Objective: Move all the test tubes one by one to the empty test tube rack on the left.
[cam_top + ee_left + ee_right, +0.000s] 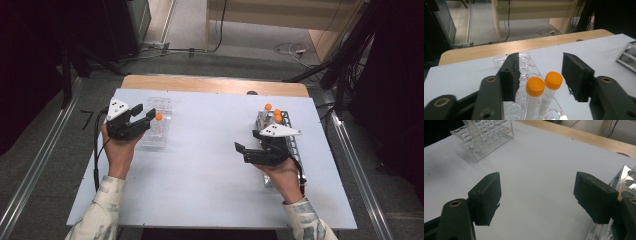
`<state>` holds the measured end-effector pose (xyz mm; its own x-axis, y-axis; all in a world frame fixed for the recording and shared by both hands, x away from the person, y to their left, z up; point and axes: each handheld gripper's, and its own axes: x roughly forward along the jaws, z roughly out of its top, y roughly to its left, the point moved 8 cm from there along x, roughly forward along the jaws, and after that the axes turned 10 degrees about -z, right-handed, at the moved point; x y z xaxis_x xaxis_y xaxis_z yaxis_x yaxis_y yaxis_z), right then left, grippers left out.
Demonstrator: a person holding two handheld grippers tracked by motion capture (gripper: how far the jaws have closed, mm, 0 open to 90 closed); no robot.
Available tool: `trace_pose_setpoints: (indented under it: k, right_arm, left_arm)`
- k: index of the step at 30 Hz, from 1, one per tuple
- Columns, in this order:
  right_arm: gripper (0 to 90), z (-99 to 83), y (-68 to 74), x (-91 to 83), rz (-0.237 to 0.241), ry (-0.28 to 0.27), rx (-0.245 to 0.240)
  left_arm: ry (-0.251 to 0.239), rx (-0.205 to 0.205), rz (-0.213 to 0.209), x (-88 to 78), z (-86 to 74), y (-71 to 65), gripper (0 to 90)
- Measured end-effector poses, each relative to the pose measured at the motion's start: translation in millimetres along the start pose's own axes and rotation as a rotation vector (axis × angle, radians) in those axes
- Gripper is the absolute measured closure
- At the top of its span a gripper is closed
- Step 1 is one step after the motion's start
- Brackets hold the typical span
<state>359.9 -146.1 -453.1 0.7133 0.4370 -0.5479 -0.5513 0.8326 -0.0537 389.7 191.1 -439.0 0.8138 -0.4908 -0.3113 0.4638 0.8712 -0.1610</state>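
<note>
White tabletop (200, 165); our left gripper (540, 75) gapes around two orange-capped tubes (541, 87); lifting carelessly could topple them; right gripper (537, 195) open, empty.

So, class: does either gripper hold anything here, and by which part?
Nothing is held. The left gripper stands open around two orange-capped tubes without touching them; the right gripper is open over bare table.

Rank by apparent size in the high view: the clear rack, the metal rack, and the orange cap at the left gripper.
1. Metal rack: looks longest, though the right hand and gripper cover part of it.
2. Clear rack: a little shorter, partly behind the left gripper; a close call.
3. Orange cap: by far the smallest.
</note>
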Motion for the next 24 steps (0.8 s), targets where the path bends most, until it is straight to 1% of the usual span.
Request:
trace_pose_setpoints:
  k: [2, 4, 5, 7, 10, 13, 15, 17, 18, 20, 24]
  right_arm:
    - [20.7, 0.0, -4.0, -1.7, -0.008, 0.0, 0.007]
    - [20.8, 0.0, -9.4, -3.2, -0.023, -0.001, 0.009]
    - [20.8, -0.3, -12.8, -4.2, -0.03, 0.001, 0.014]
    - [21.1, -0.8, -20.9, -6.1, -0.045, -0.002, 0.028]
    - [21.9, -2.9, -34.3, -8.3, -0.074, -0.004, 0.042]
    - [22.8, -5.5, -48.2, -9.4, -0.108, -0.003, 0.055]
    - [23.5, -8.1, -59.2, -9.3, -0.133, -0.005, 0.072]
    - [24.2, -10.3, -67.5, -8.8, -0.149, -0.002, 0.089]
    - [24.7, -11.7, -73.5, -8.3, -0.166, -0.001, 0.094]
    - [25.2, -13.7, -80.7, -7.7, -0.189, 0.003, 0.105]
    - [27.2, -16.6, -93.7, -5.3, -0.242, 0.011, 0.112]
  left_arm:
    - [0.002, -0.023, -0.008, -0.8, -0.1, -1.0, 37.2]
    - [0.007, -0.029, -0.013, -2.2, -0.6, -3.0, 32.7]
    - [0.011, -0.026, -0.012, -3.4, -1.3, -4.5, 30.1]
    - [-0.004, -0.018, -0.013, -6.3, -2.8, -8.7, 28.0]
    - [0.0, -0.017, -0.02, -7.4, -7.5, -14.8, 23.6]
    - [0.011, -0.009, -0.031, -7.8, -9.7, -19.8, 22.1]
    - [0.003, -0.01, -0.036, -9.8, -8.3, -22.6, 21.9]
    - [-0.002, -0.002, -0.04, -12.0, -6.8, -25.2, 21.9]
    - [-0.003, 0.0, -0.038, -12.6, -6.5, -25.5, 21.9]
    - [-0.007, -0.004, -0.04, -13.5, -6.0, -26.0, 21.9]
    - [-0.017, -0.005, -0.048, -16.8, -4.3, -28.3, 21.8]
